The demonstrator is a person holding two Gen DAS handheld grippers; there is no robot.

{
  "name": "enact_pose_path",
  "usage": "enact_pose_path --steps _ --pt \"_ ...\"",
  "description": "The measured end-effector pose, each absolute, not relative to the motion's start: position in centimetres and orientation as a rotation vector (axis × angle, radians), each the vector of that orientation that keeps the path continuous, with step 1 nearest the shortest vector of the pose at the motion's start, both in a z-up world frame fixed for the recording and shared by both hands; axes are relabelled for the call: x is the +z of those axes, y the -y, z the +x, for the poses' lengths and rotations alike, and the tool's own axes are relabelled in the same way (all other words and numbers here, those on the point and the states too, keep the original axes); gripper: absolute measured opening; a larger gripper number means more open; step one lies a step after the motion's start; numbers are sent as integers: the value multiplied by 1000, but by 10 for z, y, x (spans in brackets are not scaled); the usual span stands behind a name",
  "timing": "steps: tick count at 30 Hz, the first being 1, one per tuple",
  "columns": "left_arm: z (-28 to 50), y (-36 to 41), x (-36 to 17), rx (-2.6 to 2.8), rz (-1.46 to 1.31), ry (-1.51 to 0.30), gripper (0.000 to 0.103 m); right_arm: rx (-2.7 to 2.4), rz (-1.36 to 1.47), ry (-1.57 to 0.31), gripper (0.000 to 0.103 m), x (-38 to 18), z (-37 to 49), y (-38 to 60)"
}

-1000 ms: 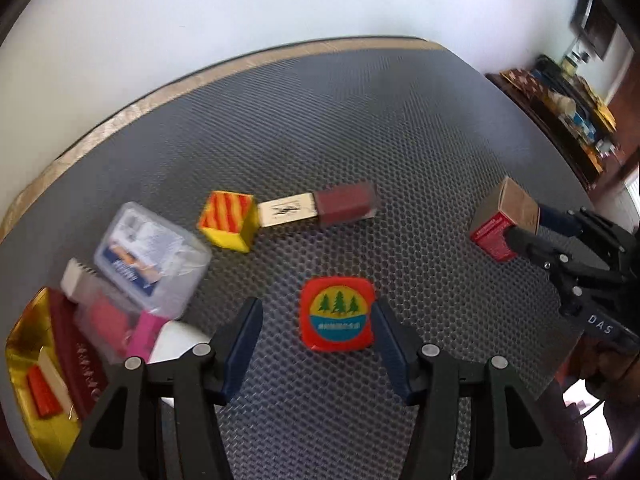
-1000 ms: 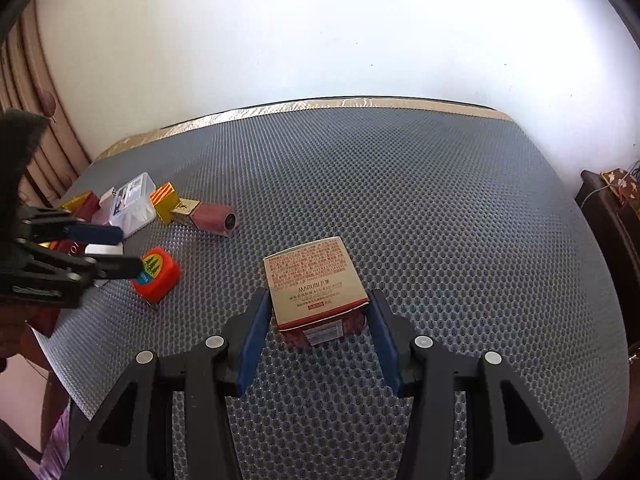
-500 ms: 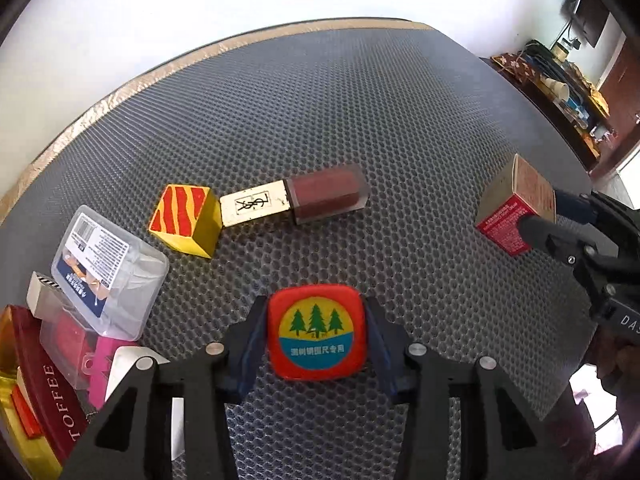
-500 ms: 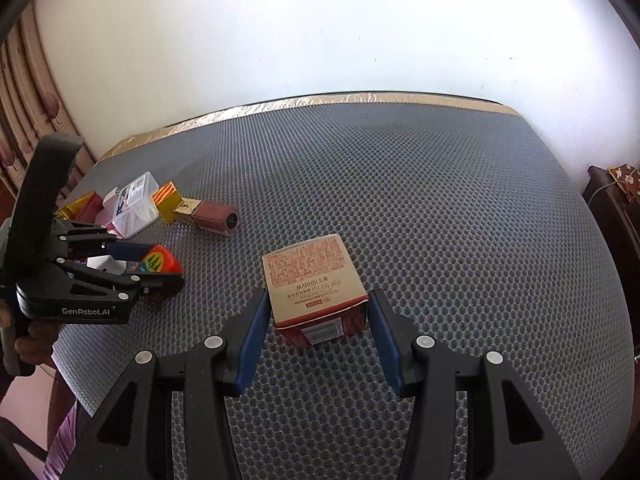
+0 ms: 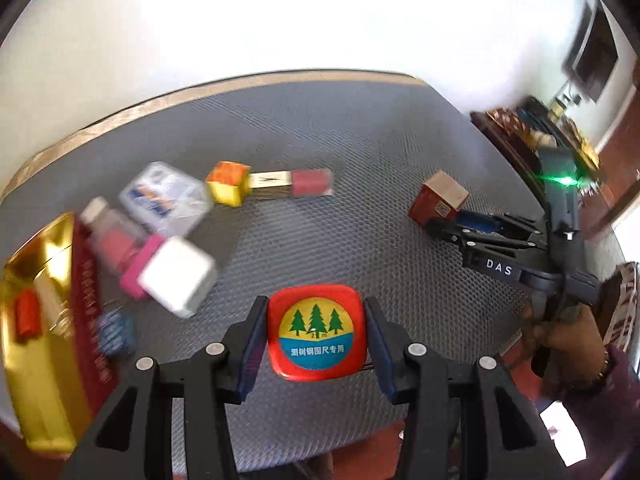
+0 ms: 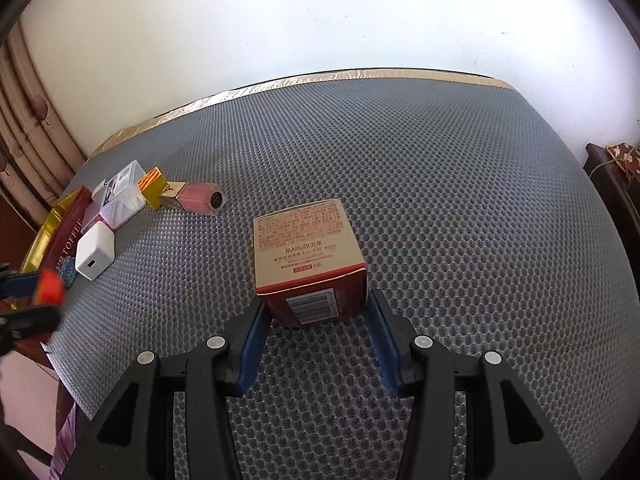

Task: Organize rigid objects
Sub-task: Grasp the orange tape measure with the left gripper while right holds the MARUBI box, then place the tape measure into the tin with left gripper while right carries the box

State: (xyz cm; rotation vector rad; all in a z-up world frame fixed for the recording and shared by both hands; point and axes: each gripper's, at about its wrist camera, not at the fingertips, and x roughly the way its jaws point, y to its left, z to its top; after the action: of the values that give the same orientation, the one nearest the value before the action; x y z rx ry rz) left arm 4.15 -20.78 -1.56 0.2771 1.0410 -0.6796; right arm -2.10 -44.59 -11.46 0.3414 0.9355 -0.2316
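My left gripper (image 5: 315, 309) is shut on a red square tape measure (image 5: 317, 334) with a tree badge, held just above the grey honeycomb mat (image 5: 340, 148) near its front edge. The right wrist view catches that gripper (image 6: 38, 298) and the red tape measure (image 6: 50, 288) at the far left, blurred. My right gripper (image 6: 318, 307) is shut on the lower sides of a beige-and-red carton (image 6: 304, 236) that stands on the mat. From the left wrist camera the same carton (image 5: 440, 196) sits between the right gripper's fingers (image 5: 476, 218).
At the left lie a yellow striped cube (image 5: 228, 184), a gold-capped lip gloss tube (image 5: 296, 182), a clear plastic case (image 5: 164, 196), a white charger (image 5: 176, 276) and pink items (image 5: 138, 272). A gold tray with a red toffee tin (image 5: 40, 320) sits at the left edge.
My left gripper closed on the tape measure, lifted it off the mat and drew it back toward the front edge. The right gripper and its carton stayed put.
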Motion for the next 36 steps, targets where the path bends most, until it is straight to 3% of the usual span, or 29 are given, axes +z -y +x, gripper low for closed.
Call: enact_pose_path --steps 3,5,7,9,11,12,22,36 --pt "42 183 -2 -650 229 -1045 47 -234 362 -914 49 -110 -23 448" --pt "41 175 5 -626 211 -1032 47 -253 344 -907 57 -106 -22 448" --pt "38 160 13 -601 203 -1023 47 -261 318 -904 72 -101 -19 448" --pt "39 146 19 -586 185 -1022 47 -247 303 -899 74 -98 -14 447" --pt "40 132 22 -562 174 -1016 47 -253 262 -911 67 -97 -7 446" --pt "41 126 23 -547 169 -1013 47 -245 258 -925 43 -99 -4 445" --pt "63 40 31 -356 79 -999 47 -221 262 -875 44 -76 -15 430" --pt "113 -20 -15 -205 41 -1062 47 -81 266 -819 44 -33 -10 377"
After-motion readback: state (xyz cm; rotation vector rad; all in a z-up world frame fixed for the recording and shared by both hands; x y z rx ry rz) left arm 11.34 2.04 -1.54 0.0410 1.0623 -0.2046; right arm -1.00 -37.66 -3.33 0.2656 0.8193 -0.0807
